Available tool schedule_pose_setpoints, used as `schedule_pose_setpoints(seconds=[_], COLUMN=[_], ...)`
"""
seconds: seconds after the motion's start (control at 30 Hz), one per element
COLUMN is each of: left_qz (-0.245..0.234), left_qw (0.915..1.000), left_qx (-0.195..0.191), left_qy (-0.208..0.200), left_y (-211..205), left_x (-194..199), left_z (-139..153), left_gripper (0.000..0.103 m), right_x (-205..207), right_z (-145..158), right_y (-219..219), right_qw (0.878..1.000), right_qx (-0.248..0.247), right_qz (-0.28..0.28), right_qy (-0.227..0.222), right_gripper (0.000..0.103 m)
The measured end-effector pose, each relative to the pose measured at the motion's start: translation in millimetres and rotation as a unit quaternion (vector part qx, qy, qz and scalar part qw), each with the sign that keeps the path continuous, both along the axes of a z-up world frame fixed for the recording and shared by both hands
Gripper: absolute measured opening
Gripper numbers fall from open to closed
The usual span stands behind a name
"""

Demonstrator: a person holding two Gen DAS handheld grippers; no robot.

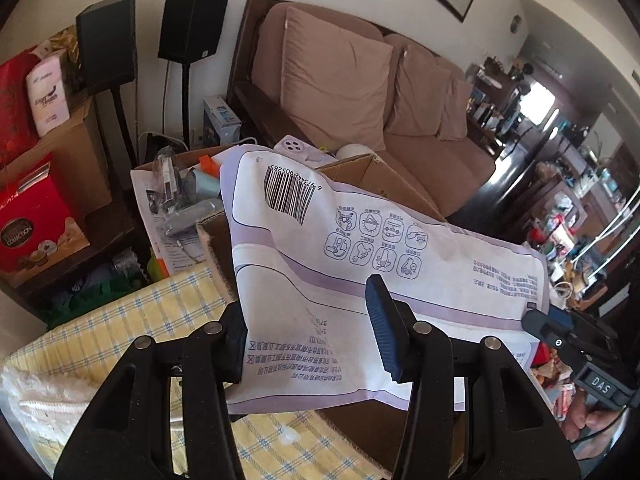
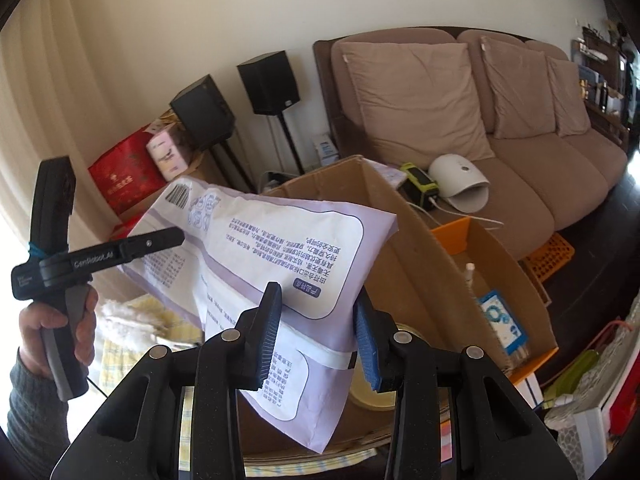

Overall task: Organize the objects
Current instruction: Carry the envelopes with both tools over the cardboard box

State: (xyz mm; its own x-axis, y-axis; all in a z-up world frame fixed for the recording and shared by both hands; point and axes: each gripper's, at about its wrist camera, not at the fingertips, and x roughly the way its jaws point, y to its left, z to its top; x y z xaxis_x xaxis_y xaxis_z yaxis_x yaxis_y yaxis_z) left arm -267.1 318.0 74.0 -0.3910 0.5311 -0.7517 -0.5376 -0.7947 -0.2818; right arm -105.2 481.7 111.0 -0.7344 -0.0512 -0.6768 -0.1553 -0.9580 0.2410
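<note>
A soft white and lavender package with a barcode and printed text hangs in the air between both grippers. My left gripper is shut on its near left end, one blue pad in front of the package and one behind. My right gripper is shut on the other end of the package, pads pressing both sides. The right gripper's tip shows at the package's right edge in the left wrist view. In the right wrist view a hand holds the left gripper against the package's far end.
An open cardboard box with several items stands just behind and below the package, also seen as the box. A brown sofa with cushions, two black speakers on stands, red gift boxes and a yellow checked cloth surround it.
</note>
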Motion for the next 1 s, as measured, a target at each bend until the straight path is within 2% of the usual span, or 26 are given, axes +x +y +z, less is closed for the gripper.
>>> schedule_pose_setpoints(seconds=[0.27,0.53,0.57,0.6,0.63,0.67,0.73,1.0], left_qz=[-0.029,-0.046,-0.043,-0.042,-0.045,-0.045,-0.034,-0.022], left_qw=[0.9985,0.9936,0.9928,0.9923,0.9923,0.9929,0.9944,0.9984], left_qx=[-0.046,-0.103,-0.112,-0.117,-0.115,-0.109,-0.098,-0.05], left_qy=[-0.001,0.002,-0.002,-0.007,-0.014,-0.019,-0.021,-0.014], left_y=[60.4,107.8,110.1,111.3,113.9,111.6,104.6,76.6], left_x=[-12.8,-25.7,-27.5,-28.9,-30.1,-30.9,-33.4,-35.5], left_z=[-23.5,-50.1,-54.1,-57.4,-58.7,-60.0,-59.7,-37.2], left_gripper=[0.045,0.045,0.048,0.052,0.066,0.078,0.086,0.087], right_x=[-4.2,-8.9,-9.2,-10.7,-12.5,-13.4,-13.9,-12.6], right_z=[-21.2,-45.6,-48.7,-53.0,-56.1,-58.7,-61.9,-59.8], right_y=[29.3,39.8,39.7,40.4,40.9,41.7,43.0,37.1], right_qw=[0.999,0.994,0.993,0.992,0.992,0.992,0.992,0.989], right_qx=[0.02,0.079,0.085,0.09,0.094,0.096,0.095,0.122], right_qz=[-0.033,-0.066,-0.067,-0.069,-0.069,-0.068,-0.064,-0.068], right_qy=[-0.016,-0.035,-0.04,-0.049,-0.054,-0.056,-0.059,-0.056], right_gripper=[0.037,0.039,0.041,0.049,0.055,0.056,0.056,0.06])
